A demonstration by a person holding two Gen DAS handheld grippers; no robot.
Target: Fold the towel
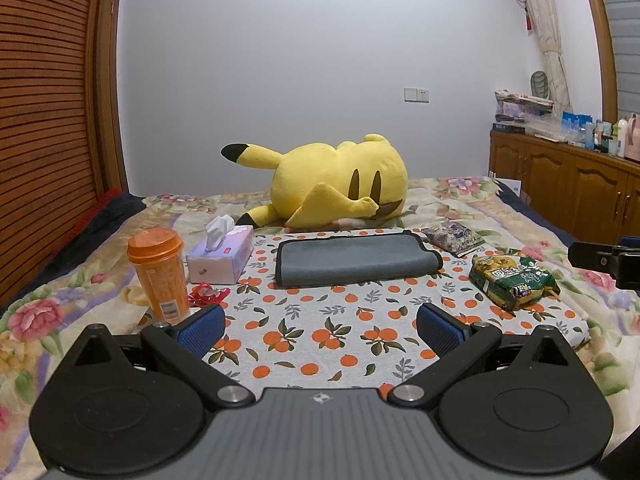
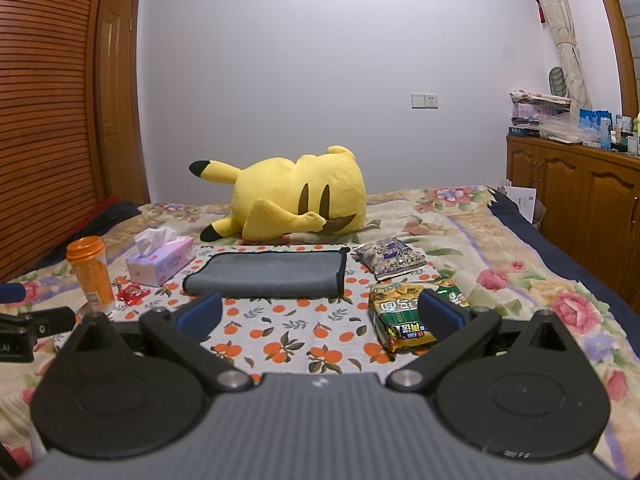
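A grey towel [image 1: 352, 258] with a dark border lies folded flat on the orange-print cloth [image 1: 320, 340], ahead of both grippers; it also shows in the right wrist view [image 2: 268, 274]. My left gripper [image 1: 320, 322] is open and empty, above the cloth and short of the towel's near edge. My right gripper [image 2: 320, 314] is open and empty, to the right of the left one; its right finger hangs over a green snack bag [image 2: 400, 320].
An orange cup [image 1: 160, 272], a tissue box [image 1: 220, 258] and a red wrapper [image 1: 206, 294] stand left of the towel. The green snack bag [image 1: 512, 278] and a purple packet [image 1: 452, 236] lie to its right. A yellow plush [image 1: 332, 186] lies behind. Wooden cabinets [image 1: 568, 188] stand at right.
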